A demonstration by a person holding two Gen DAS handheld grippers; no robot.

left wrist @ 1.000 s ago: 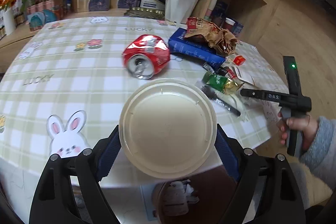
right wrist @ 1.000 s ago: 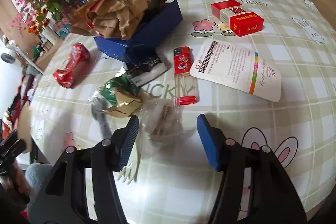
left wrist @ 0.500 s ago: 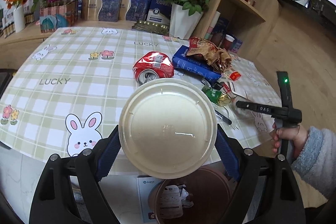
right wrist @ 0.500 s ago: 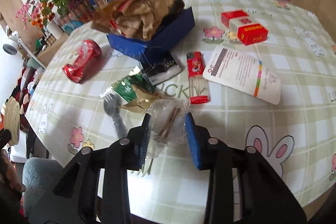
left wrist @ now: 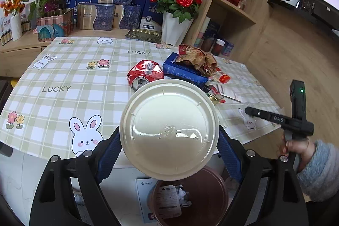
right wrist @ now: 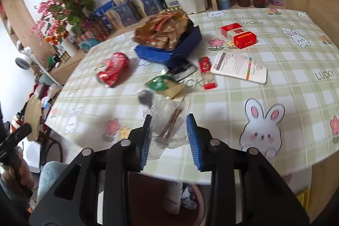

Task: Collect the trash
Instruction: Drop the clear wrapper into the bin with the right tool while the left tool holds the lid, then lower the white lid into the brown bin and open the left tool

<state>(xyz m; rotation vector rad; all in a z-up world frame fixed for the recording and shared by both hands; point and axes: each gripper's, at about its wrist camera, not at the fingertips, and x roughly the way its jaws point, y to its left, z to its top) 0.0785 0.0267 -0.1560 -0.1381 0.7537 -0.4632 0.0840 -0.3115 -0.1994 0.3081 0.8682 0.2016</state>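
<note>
My left gripper [left wrist: 167,154] is shut on a round cream plastic lid [left wrist: 169,128] and holds it off the table's front edge, above a brown trash bin [left wrist: 190,196] that holds crumpled paper. My right gripper [right wrist: 169,137] is shut on a clear plastic wrapper [right wrist: 169,126] with brown sticks inside, lifted just above the table near its front edge. A crushed red can [right wrist: 113,71], a green and gold wrapper [right wrist: 165,86], a black plastic spoon [right wrist: 145,97] and crumpled brown paper [right wrist: 163,29] on a blue box [right wrist: 169,50] lie on the checked tablecloth [right wrist: 286,69].
A red lighter [right wrist: 205,71], a white card [right wrist: 239,67] and a red cigarette pack [right wrist: 239,35] lie right of the trash. A white vase of red roses [left wrist: 175,14], gift boxes and a wooden shelf [left wrist: 233,3] stand behind. The bin also shows below the table edge in the right wrist view [right wrist: 190,200].
My right gripper closed on the clear wrapper and pulled it back toward the table edge. My left gripper drew back and up with the lid, bringing the bin into view below.
</note>
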